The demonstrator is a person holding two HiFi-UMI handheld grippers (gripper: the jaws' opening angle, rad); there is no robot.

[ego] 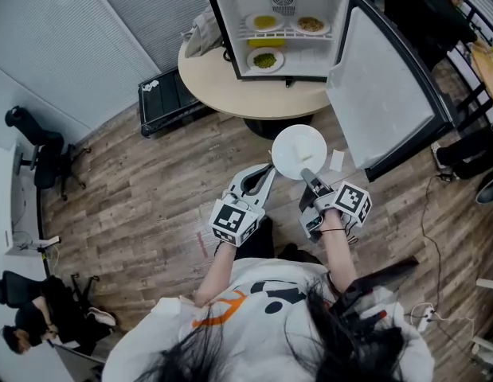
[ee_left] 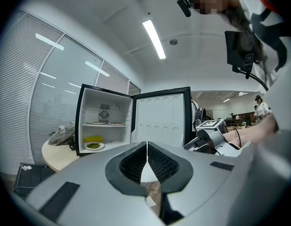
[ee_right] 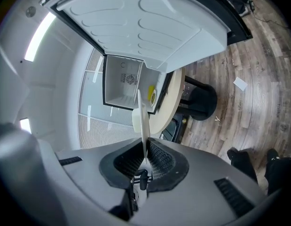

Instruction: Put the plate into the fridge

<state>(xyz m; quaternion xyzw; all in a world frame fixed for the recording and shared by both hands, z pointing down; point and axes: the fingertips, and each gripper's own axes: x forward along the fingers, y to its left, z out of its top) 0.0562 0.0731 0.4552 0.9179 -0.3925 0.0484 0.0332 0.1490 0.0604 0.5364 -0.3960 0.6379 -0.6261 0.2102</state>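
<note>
Head view
- Fridge (ego: 227,30): stands on the round desk (ego: 222,82), door (ego: 385,94) swung wide open.
- Contents: three food dishes (ego: 265,59), two on the upper shelf and one below.
- Plate (ego: 298,151): white and bare, over the wood floor (ego: 150,181) in front of the desk, outside the fridge.
- Right hand-held gripper (ego: 305,173): clamped on the plate's near rim.
- Left hand-held gripper (ego: 270,168): just beside the plate's left edge.
- Writing: marker cubes (ego: 354,200) carry black-and-white square patterns only.

Left gripper view
- Jaws: pressed together, nothing between them.
- Ahead: the open fridge.

Right gripper view
- Jaws: closed on the plate, seen edge-on.
</note>
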